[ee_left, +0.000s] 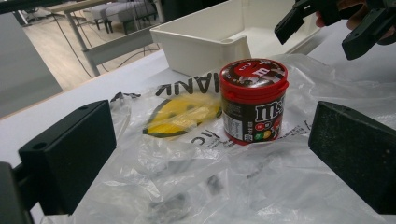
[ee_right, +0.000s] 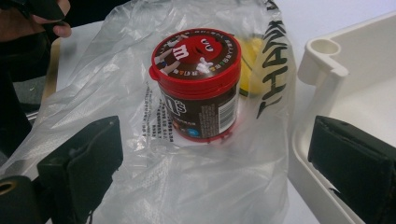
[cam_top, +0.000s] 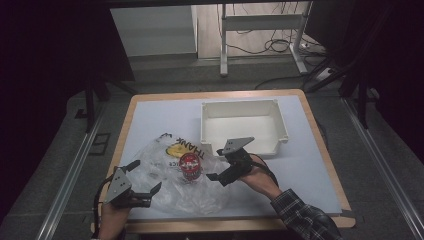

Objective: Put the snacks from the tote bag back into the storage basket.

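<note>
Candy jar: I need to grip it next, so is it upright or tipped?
Upright: the candy jar stands on its base on the plastic bag, red lid on top.

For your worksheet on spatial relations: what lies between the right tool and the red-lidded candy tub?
Only crumpled clear plastic bag lies between right tool and tub, seen in the right gripper view.

The candy tub (ee_right: pixel 198 84), centre of the right gripper view, carries the M&M's logo on its brown side, w/ a barcode beside it and a white "m" on the red figure on its lid. Clear plastic bag (ee_right: pixel 219 177) under it reads "THANK" in black caps, upper right of that frame. Small print on bag & tub too tiny to read.
</note>
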`<state>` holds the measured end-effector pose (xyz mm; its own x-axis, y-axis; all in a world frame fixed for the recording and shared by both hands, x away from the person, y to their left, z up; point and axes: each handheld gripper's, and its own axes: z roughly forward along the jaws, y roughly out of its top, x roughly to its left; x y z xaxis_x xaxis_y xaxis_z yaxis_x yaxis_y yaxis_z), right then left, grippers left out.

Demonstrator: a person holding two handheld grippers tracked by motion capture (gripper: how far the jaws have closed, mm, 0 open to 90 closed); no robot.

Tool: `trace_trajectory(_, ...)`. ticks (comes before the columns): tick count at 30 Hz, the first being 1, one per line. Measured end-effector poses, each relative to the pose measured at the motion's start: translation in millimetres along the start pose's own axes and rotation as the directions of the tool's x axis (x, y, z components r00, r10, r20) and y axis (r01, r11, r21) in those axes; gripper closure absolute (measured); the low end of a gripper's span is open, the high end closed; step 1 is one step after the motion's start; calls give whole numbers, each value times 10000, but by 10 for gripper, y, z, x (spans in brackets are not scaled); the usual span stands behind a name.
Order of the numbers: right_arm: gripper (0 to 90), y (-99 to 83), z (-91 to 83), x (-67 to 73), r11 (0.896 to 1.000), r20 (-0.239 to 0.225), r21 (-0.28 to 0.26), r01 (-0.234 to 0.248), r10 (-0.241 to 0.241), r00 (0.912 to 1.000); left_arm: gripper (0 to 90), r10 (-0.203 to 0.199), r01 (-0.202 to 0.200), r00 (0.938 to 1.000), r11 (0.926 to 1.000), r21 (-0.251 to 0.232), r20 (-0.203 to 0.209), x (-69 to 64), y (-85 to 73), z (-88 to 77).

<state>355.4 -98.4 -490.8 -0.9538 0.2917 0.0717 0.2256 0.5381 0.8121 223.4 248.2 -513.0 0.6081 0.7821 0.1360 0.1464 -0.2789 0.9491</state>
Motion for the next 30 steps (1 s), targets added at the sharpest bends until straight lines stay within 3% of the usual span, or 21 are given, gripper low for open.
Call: trace_trajectory(30,38,223,374,-14,9907,-367,1320,334,-288,9989,7,-175,175,9998,9998,-119,51,12,-1,-12)
